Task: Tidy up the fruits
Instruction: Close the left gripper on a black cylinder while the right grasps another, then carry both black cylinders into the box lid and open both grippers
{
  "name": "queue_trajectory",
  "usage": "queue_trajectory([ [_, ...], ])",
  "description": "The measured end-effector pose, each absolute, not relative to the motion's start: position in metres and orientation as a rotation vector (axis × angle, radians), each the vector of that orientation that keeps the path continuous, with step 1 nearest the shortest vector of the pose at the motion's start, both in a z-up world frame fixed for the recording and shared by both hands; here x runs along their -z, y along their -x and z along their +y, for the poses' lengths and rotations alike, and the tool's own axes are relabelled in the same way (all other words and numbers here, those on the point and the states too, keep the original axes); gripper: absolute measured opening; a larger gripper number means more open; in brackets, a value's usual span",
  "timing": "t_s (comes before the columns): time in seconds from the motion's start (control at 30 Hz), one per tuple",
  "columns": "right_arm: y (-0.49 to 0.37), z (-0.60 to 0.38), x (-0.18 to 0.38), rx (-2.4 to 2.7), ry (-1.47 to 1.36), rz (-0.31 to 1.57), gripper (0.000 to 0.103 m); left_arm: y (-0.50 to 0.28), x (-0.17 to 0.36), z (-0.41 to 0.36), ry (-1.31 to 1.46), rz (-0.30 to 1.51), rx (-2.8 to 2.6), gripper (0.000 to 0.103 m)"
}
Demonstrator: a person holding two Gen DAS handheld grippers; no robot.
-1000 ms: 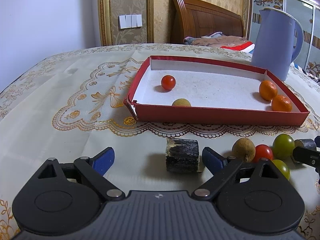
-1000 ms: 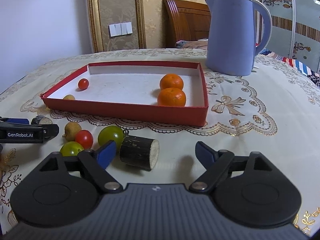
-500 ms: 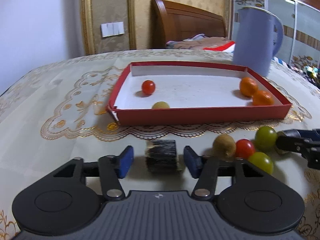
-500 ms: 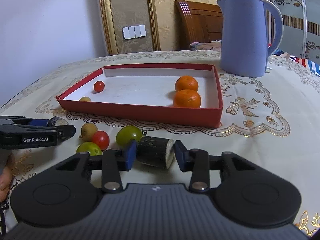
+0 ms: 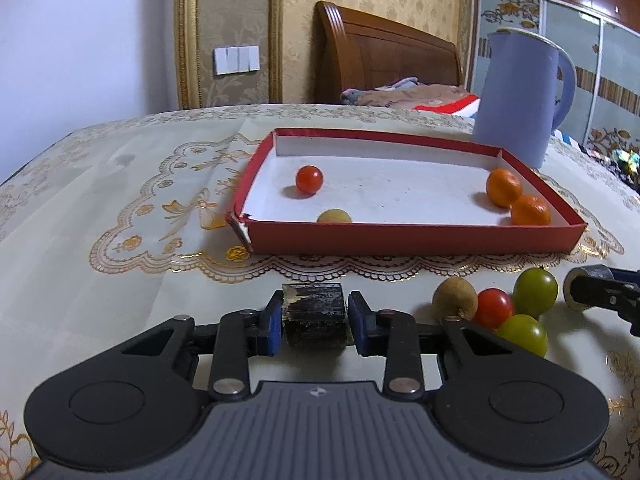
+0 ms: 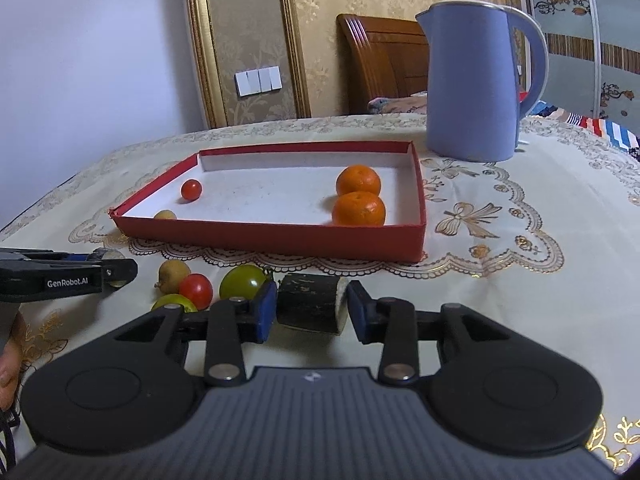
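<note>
Cream embroidered tablecloth (image 5: 120,184) carries a red tray (image 5: 412,236) with fruit, and in front of it each claw, left gripper (image 5: 314,322) closing and right gripper (image 6: 312,306), pinches its own dark sugarcane piece (image 5: 314,314) (image 6: 310,304) between blue pads.

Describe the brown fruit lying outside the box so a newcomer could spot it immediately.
Start at the shallow red cardboard box on the cream tablecloth. In front of its near wall lies a small cluster of round fruits; the dull brown, rough-skinned fruit is at the end nearest the box's torn corner. Its neighbours are glossy red or green.
</note>
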State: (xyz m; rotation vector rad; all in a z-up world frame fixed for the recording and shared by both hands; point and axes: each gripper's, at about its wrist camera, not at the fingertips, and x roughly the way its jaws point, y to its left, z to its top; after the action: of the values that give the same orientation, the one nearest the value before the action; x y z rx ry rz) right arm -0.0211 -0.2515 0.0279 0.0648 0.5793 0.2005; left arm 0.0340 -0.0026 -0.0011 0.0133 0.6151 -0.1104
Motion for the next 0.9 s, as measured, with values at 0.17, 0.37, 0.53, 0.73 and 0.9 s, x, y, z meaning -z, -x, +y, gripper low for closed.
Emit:
queue_trajectory([
  [0.17,0.021,-0.252,-0.037,-0.196,-0.043,0.552,0.036,-0.028,-0.005,-0.007,-0.048,0.597,0.104,0.033],
  [0.37,0.015,-0.252,-0.052,-0.187,-0.027,0.512,0.036,-0.031,-0.026,-0.007,0.018,0.577,0.112,0.033],
  [0.53,-0.001,-0.243,-0.065,-0.186,0.020,0.476,0.036,-0.055,-0.041,-0.016,0.013,0.580,0.103,0.033],
  [0.73,-0.033,-0.228,-0.066,-0.170,0.065,0.465,0.036,-0.091,-0.037,-0.032,0.002,0.598,0.082,0.033],
  [0.9,-0.070,-0.219,-0.056,-0.154,0.065,0.505,0.036,-0.117,-0.028,-0.038,-0.008,0.608,0.051,0.033],
])
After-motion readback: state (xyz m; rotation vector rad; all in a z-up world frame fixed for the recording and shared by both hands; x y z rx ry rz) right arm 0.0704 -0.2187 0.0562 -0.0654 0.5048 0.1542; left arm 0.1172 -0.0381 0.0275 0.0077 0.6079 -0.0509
